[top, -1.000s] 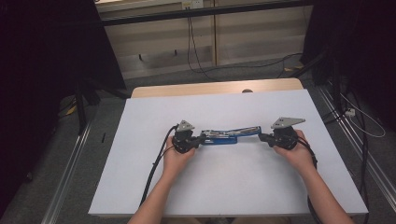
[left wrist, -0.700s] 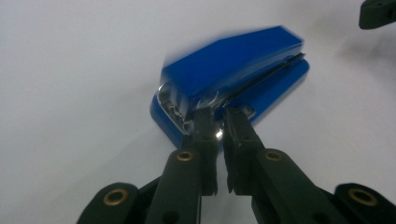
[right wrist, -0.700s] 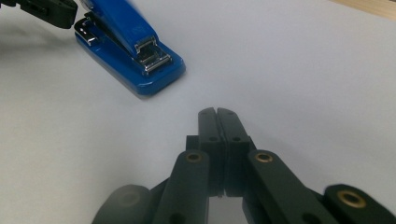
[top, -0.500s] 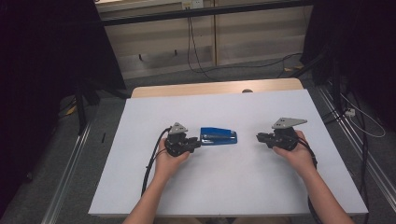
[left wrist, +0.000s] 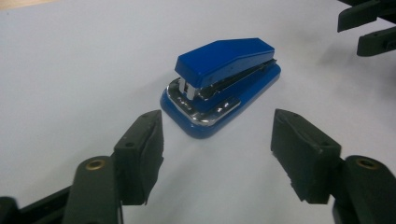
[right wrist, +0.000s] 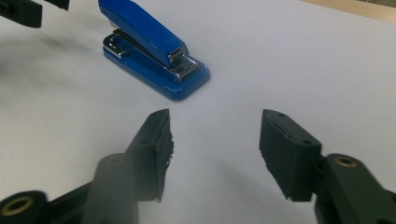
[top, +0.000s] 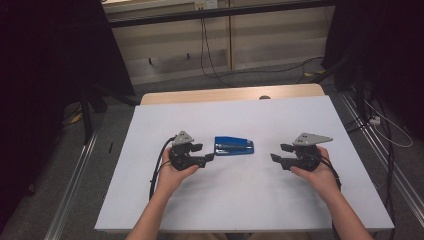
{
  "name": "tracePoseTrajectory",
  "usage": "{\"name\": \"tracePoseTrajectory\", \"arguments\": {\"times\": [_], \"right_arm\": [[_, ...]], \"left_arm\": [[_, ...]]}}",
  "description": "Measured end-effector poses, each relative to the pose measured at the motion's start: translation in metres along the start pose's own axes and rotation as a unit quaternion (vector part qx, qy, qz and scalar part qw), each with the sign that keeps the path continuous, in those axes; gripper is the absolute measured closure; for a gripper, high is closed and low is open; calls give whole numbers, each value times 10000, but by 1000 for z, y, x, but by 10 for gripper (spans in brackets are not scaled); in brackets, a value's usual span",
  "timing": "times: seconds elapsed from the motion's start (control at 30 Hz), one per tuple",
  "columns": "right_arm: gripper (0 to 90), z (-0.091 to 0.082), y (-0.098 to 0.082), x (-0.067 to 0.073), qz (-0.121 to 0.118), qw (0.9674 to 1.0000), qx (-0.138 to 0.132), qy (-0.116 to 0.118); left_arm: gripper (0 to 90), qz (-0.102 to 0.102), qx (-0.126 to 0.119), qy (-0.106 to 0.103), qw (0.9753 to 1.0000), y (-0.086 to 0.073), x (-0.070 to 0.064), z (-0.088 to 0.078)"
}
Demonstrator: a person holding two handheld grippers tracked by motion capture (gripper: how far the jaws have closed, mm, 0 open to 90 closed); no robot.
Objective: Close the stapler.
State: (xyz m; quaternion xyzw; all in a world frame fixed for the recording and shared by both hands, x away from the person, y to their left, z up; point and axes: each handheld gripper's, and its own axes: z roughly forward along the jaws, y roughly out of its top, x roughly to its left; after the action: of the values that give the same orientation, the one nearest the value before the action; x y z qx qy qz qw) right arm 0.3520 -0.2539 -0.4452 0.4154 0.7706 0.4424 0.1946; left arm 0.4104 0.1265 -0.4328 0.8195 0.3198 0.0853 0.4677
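I have both grippers off the stapler [top: 234, 147], which lies closed and flat on the white table [top: 250, 200] between them, just beside the left gripper [top: 207, 152] and well apart from the right gripper [top: 276, 152]; both sets of jaws have just been opening and hold nothing. Its long axis runs across the table from one gripper to the other. To retake it cleanly I'd come in low and level, jaws astride its narrow sides

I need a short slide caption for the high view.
Blue stapler on the white table, between two open grippers.
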Motion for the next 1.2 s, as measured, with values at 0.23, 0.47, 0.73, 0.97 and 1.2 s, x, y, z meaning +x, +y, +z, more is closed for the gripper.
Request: {"name": "tracePoseTrajectory", "arguments": {"times": [0.23, 0.47, 0.73, 0.97, 1.2], "right_arm": [[332, -8, -3, 2, 84, 9998, -128, -106], [294, -22, -12, 3, 154, 9996, -151, -194], [224, -43, -26, 7, 365, 9984, -298, -313], [202, -51, -34, 9, 415, 9981, -287, -343], [187, -54, -38, 15, 349, 9986, -224, -329]], "left_arm": [[230, 96, 95, 28, 9999, -2, 1, -3], [200, 109, -113, -18, 9999, 0, -2, -13], [182, 47, -246, 48, 9997, -12, 2, -38], [170, -37, -286, 211, 9994, -25, 12, -59], [143, -110, -262, 317, 9991, -35, 16, -71]]}}
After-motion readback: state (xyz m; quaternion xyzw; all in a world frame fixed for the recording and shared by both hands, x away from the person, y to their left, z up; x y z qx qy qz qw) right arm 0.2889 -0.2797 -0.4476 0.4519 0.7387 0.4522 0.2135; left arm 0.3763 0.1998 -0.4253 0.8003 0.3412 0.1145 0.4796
